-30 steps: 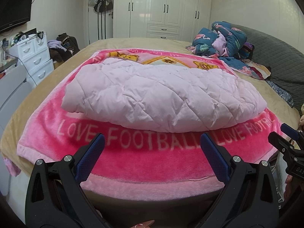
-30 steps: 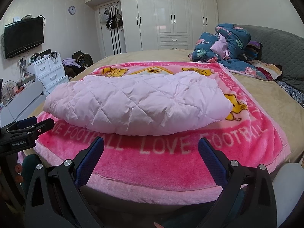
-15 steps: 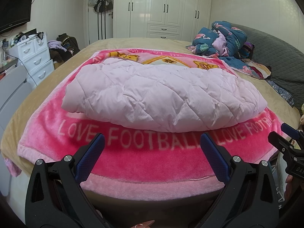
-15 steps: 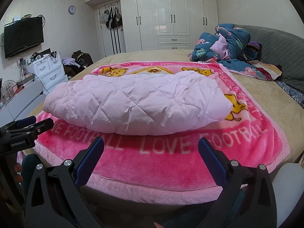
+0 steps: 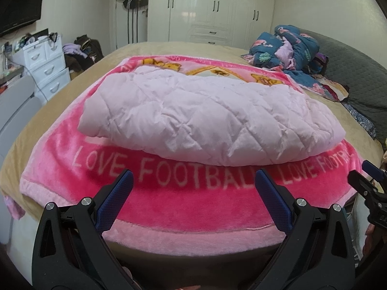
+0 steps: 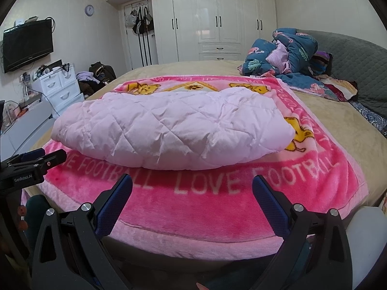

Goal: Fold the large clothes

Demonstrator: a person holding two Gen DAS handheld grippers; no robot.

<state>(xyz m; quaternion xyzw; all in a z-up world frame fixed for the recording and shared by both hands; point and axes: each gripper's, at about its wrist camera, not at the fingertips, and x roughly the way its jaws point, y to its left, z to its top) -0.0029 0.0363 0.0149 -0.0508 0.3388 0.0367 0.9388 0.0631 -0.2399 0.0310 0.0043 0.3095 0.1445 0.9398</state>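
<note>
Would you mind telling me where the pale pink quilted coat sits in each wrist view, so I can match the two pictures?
Left wrist view: the pale pink quilted coat fills the centre, above the open left gripper.
Right wrist view: the coat lies centre-left, above the open right gripper.
Shared landmark: the LOVE FOOTBALL lettering on the pink blanket, just below the coat's near edge.
</note>
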